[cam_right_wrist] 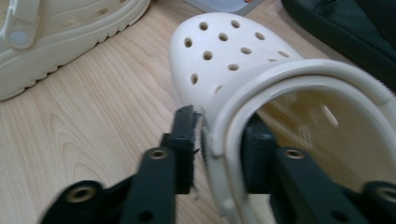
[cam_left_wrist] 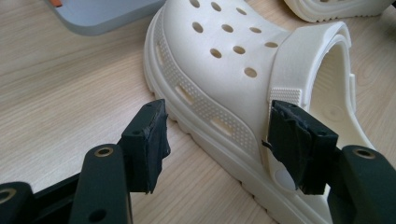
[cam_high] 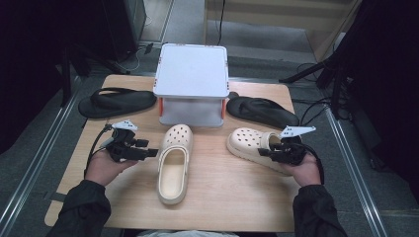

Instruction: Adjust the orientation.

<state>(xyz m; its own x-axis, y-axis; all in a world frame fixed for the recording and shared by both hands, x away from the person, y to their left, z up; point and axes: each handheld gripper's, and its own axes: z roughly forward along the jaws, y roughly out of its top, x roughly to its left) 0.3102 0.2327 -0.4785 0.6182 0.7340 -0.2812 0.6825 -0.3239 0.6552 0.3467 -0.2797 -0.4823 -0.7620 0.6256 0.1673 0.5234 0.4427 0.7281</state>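
Note:
Two cream perforated clogs lie on the wooden table. The left clog points away from me; my left gripper stands open at its left side, one pad clear of the sole, the other pad by the strap rivet. The right clog lies turned with its toe to the left. My right gripper is shut on its side wall and heel strap, one pad outside, one inside the opening.
A grey two-level stand with orange corners sits at the back centre. A black flip-flop lies at its left and another at its right. Dark floor, rails and cables surround the table.

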